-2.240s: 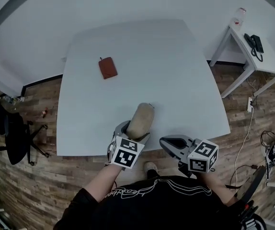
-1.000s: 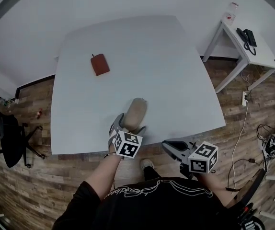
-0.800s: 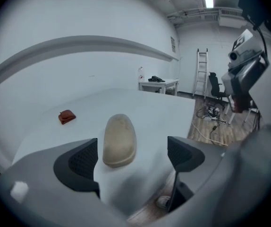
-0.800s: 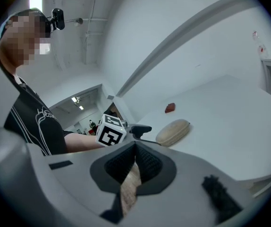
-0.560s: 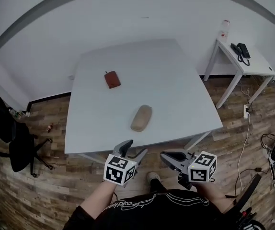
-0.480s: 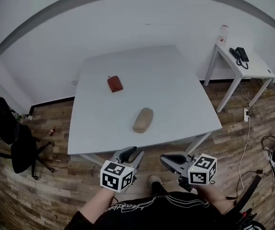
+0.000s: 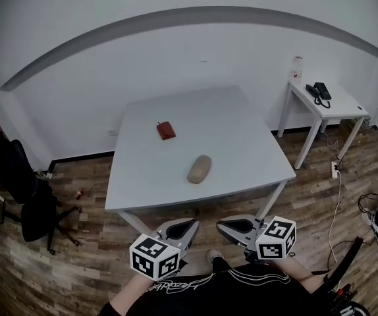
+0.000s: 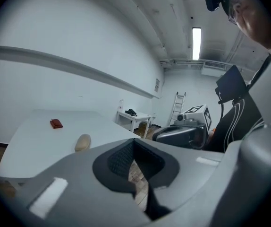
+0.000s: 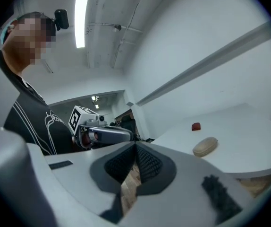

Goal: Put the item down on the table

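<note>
We see a bright, evenly lit room without harsh glare. A ceiling strip light (image 8: 196, 42) glows white overhead in both gripper views. The table (image 7: 242, 130) throws only a soft shadow onto the wooden floor (image 7: 83, 242). Every view bulges fisheye-fashion, with straight lines curving and the corners dark. In the gripper views the near foreground is blurred.

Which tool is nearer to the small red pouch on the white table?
Left. The left tool hangs before the white table's near edge, roughly in line with the red pouch; the right tool sits farther right.
</note>
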Tool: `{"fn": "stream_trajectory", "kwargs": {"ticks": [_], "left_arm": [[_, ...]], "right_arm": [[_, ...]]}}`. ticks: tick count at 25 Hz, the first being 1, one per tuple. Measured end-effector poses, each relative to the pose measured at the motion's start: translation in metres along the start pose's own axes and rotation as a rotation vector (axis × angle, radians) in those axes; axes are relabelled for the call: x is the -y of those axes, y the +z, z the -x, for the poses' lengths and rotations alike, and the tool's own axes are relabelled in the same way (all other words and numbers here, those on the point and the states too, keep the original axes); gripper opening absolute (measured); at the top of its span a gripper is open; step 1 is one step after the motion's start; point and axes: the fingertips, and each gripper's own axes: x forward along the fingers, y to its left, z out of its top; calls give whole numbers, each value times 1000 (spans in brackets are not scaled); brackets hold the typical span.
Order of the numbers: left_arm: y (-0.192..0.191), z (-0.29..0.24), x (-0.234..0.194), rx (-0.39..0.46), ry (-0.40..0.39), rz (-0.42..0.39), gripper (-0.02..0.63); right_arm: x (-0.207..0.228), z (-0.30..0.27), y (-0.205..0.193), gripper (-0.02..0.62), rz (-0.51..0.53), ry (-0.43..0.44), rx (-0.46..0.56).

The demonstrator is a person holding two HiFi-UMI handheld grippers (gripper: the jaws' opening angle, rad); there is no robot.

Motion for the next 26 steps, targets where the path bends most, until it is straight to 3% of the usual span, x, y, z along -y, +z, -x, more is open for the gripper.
{"fn": "stream_trajectory", "kwargs": {"ticks": [6, 13, 21, 26], "left_arm": [[3, 8, 16, 4, 10, -41, 6], [-6, -2, 22, -16, 16, -33, 6], [15, -32, 27, 0, 2, -32, 7], [23, -45, 37, -3, 5, -78, 8]], "right_arm": [[-13, 5, -4, 8, 16, 15, -3], [-1, 14, -7, 8, -4, 6, 19], [22, 32, 4, 8, -14, 4, 1], [26, 42, 14, 8, 4, 6, 8]]}}
